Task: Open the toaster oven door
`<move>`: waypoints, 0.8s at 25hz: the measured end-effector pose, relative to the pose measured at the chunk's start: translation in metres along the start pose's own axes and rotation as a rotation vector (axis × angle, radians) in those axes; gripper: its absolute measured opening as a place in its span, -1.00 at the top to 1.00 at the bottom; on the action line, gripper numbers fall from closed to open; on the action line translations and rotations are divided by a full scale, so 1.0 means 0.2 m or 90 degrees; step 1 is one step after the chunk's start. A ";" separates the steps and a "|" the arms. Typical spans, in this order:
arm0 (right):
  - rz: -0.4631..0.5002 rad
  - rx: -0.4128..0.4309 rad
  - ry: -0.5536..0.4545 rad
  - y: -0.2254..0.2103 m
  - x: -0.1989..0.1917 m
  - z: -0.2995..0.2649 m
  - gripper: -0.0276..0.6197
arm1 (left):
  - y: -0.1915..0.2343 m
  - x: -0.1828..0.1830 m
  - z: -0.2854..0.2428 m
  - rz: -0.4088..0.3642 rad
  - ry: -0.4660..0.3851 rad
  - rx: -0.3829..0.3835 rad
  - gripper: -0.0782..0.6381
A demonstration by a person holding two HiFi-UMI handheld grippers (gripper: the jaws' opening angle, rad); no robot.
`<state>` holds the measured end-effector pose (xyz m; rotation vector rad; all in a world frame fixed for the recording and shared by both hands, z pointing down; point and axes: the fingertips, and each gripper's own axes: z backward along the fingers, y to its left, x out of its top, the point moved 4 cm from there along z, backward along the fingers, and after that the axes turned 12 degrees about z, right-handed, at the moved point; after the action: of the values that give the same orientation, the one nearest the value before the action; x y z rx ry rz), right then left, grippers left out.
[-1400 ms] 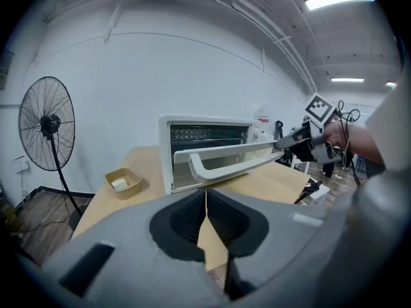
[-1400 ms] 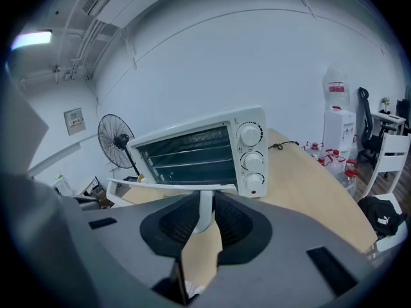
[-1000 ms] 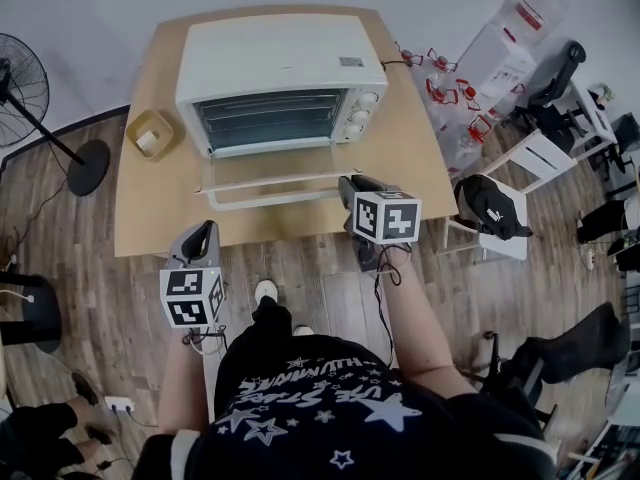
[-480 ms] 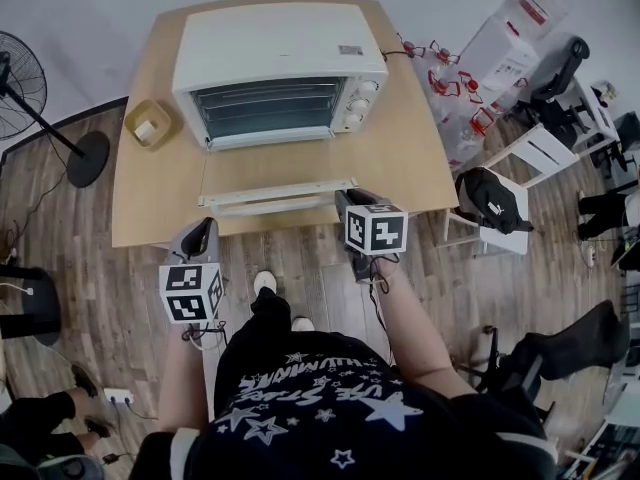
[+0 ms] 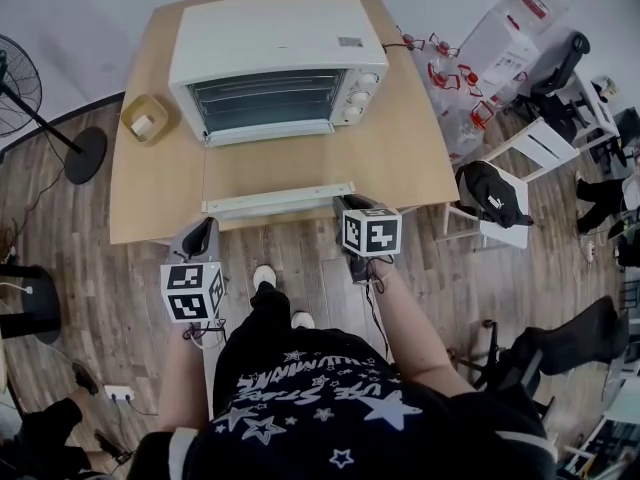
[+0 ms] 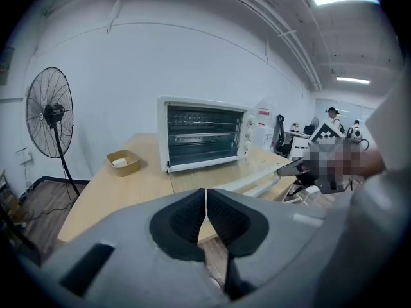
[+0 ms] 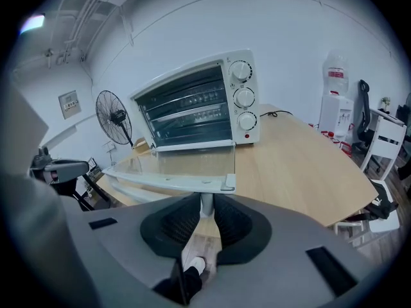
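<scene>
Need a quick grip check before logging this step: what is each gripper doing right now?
Left gripper: jaws closed, holding nothing.
Right gripper: jaws closed on the oven door handle.

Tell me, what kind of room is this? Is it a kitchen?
Probably not a kitchen. It looks more like an office or workshop room. The toaster oven sits on a plain wooden table, with a standing fan and a black office chair nearby.
</scene>
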<state>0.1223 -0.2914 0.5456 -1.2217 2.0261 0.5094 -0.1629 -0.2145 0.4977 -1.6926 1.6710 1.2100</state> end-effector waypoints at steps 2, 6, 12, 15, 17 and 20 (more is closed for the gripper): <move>-0.003 -0.002 0.010 0.00 -0.03 -0.02 0.70 | 0.01 -0.02 0.00 0.001 0.003 0.000 0.72; -0.008 -0.008 0.022 -0.01 -0.09 -0.05 0.70 | 0.03 -0.03 0.00 0.005 0.007 0.001 0.72; -0.011 -0.016 0.019 0.00 -0.14 -0.08 0.70 | 0.04 -0.05 -0.02 0.008 0.016 -0.001 0.72; -0.012 -0.014 0.029 0.00 -0.16 -0.10 0.70 | 0.05 -0.06 -0.03 0.010 0.020 -0.002 0.72; -0.014 -0.015 0.037 0.00 -0.17 -0.11 0.70 | 0.04 -0.07 -0.03 0.011 0.022 -0.002 0.72; -0.017 -0.018 0.045 -0.01 -0.20 -0.12 0.70 | 0.04 -0.07 -0.03 0.012 0.025 -0.002 0.72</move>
<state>0.1268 -0.2829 0.5909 -1.2988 2.0654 0.4890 -0.1666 -0.2129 0.5148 -1.7162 1.7127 1.1973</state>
